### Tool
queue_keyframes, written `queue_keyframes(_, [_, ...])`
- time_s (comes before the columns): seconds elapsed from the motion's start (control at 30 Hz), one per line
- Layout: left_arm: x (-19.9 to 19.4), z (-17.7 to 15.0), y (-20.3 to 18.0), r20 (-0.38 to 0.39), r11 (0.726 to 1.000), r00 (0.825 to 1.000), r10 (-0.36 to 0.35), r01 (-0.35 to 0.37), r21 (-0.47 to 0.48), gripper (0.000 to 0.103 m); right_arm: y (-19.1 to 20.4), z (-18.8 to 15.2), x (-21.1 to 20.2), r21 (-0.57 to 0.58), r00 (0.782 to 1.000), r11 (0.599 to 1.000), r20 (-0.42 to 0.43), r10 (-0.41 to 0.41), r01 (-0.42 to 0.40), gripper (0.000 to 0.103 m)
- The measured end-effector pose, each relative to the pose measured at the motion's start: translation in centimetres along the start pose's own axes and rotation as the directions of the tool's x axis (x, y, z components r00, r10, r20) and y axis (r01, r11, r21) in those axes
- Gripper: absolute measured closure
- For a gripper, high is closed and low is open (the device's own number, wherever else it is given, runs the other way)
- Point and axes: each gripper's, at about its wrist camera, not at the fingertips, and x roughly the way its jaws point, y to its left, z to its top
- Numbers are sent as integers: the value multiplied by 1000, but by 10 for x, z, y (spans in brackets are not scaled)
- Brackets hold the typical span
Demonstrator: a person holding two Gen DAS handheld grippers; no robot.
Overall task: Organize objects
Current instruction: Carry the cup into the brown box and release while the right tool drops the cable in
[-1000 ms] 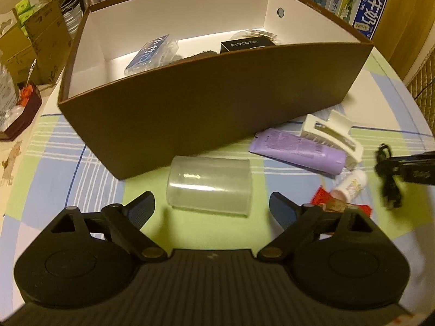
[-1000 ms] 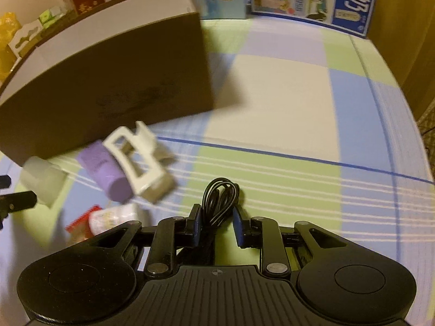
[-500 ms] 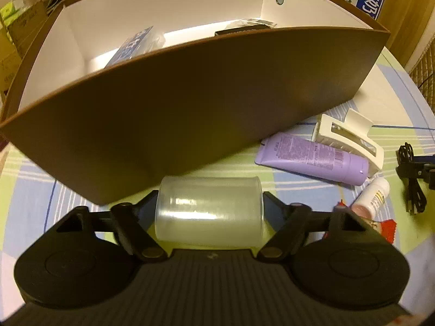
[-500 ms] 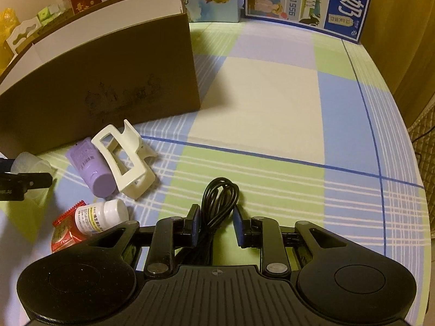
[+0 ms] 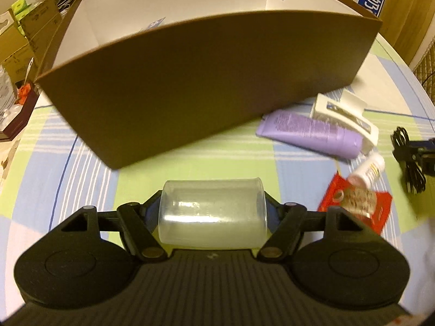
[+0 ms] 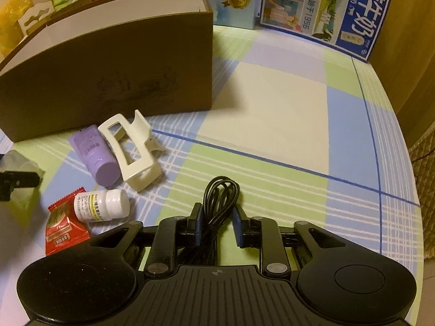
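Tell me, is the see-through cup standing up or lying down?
Lying down. The clear cup is on its side, held across between the left gripper's fingers, its rounded wall facing the camera. Its inside looks empty.

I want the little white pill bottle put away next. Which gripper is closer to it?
Right. The right gripper, around the black cable, sits just beside the pill bottle. The left gripper, shut on the clear cup, is farther, beyond the red packet.
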Motion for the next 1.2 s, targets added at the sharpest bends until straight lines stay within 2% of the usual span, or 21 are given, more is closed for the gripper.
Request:
queue_keyframes(0.2, [-14,-16,1,-17,1000,1000,-1,0,-23,35,5,-7,-6,-16,999,999,-12,33,-33,85])
queue_keyframes(0.47, [-39,-27,3,0,999,1000,7,-7,-53,35,8,-23,-26,16,994,994,-20,111,-110,87])
queue_keyframes(0.83, [-87,-12,-7,119,999,993,8,-4,-35,35,12,-16,-83,19,972,982,152,181,-186,91])
queue_keyframes(0.97, [-100,1,-11,171,1000,985,6,-4,-15,35,16,-3,-100,-1,956,979,214,200,-205,93])
queue_keyframes(1.2, [-120,25,-10,249,1000,968,9,-11,7,35,31,27,-127,-67,916,967,310,253,-245,94])
